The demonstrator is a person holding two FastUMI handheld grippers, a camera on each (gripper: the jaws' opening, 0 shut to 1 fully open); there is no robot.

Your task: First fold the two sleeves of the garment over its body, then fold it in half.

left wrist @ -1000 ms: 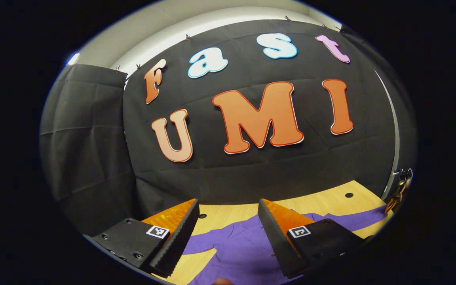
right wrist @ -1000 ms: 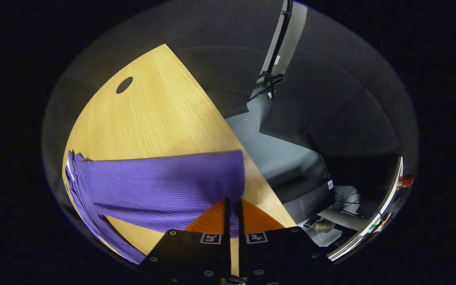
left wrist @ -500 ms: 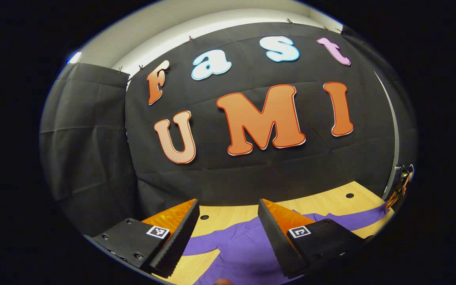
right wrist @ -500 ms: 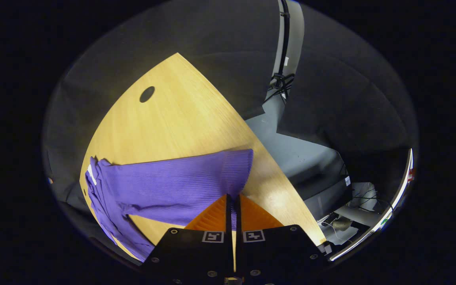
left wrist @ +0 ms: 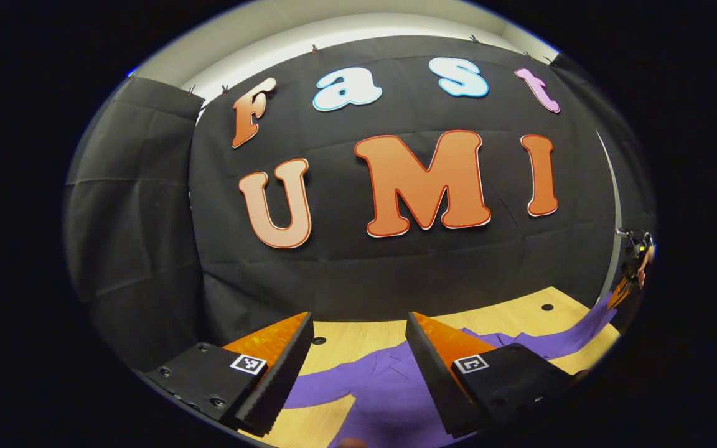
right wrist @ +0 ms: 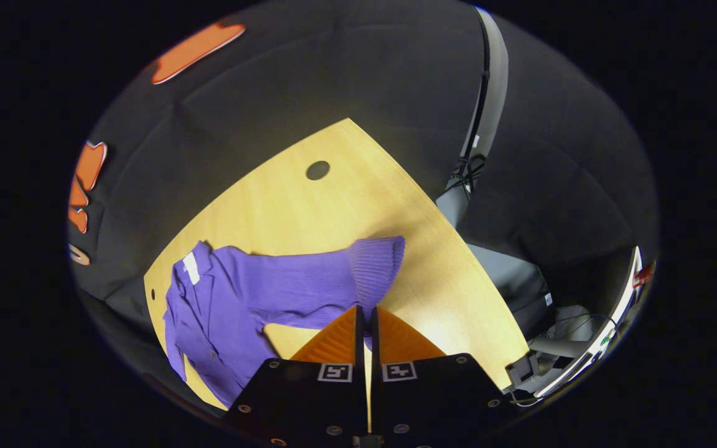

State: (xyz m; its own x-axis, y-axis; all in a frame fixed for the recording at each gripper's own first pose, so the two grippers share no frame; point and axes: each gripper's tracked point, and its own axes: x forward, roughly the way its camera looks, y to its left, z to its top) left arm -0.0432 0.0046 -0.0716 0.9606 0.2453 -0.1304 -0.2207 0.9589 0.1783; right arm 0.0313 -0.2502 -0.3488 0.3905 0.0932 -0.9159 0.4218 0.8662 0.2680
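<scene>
While the right gripper is clamped on the cuff end of one sleeve of the purple garment, lifted off the wooden table, no fold looks finished yet. In the right gripper view the sleeve stretches away from the pinched fingers toward the collar and body, which lie flat on the table to the left of the fingers. The sleeve is raised but not laid over the body.

Left gripper is released, jaws wide apart, holding nothing, hovering above the garment; the body lies below and between its fingers. The other sleeve spreads out flat to that gripper's left, untouched.

Judgement: early in step one. Left to do: lay this sleeve across the body, fold the second sleeve, then fold in half.
</scene>
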